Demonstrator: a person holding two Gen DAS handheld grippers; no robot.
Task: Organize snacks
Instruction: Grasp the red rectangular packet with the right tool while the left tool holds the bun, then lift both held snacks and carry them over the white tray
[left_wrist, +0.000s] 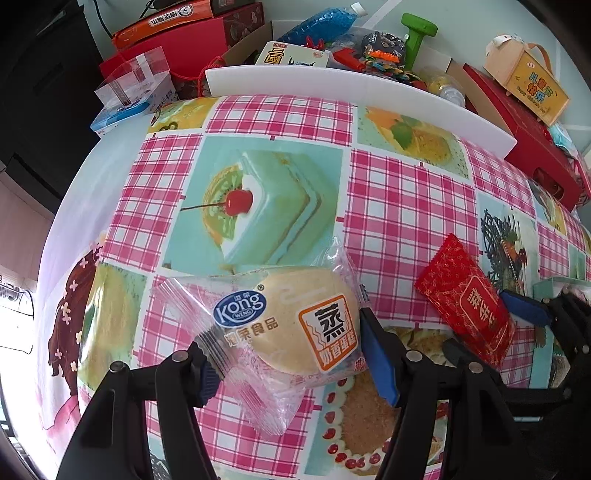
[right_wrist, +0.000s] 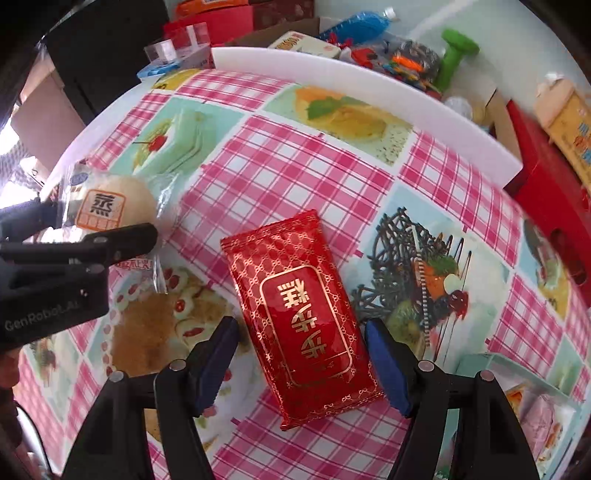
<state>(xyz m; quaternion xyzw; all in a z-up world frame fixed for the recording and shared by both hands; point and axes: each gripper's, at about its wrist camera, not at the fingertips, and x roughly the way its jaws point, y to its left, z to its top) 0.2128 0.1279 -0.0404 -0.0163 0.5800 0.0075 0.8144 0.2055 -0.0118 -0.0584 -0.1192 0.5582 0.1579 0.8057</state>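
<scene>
A round steamed cake (left_wrist: 295, 317) in a clear wrapper sits between the blue pads of my left gripper (left_wrist: 291, 365), which presses it from both sides just above the checked tablecloth (left_wrist: 406, 206). The right wrist view shows that gripper (right_wrist: 99, 221) at the left with the cake (right_wrist: 110, 203) in it. A red foil snack packet (right_wrist: 303, 314) lies flat on the cloth between the fingers of my right gripper (right_wrist: 301, 362). Those fingers straddle it with a visible gap on the left side, so the pads do not press it. The packet (left_wrist: 465, 302) and right gripper (left_wrist: 484, 325) show at the left view's right edge.
A white foam board (left_wrist: 332, 81) stands along the cloth's far edge. Behind it are boxes, a blue bottle (left_wrist: 317, 22) and a green dumbbell (left_wrist: 417, 33). A red box (left_wrist: 535, 147) lies far right. A pale green tray (right_wrist: 480, 360) with wrapped snacks sits at near right.
</scene>
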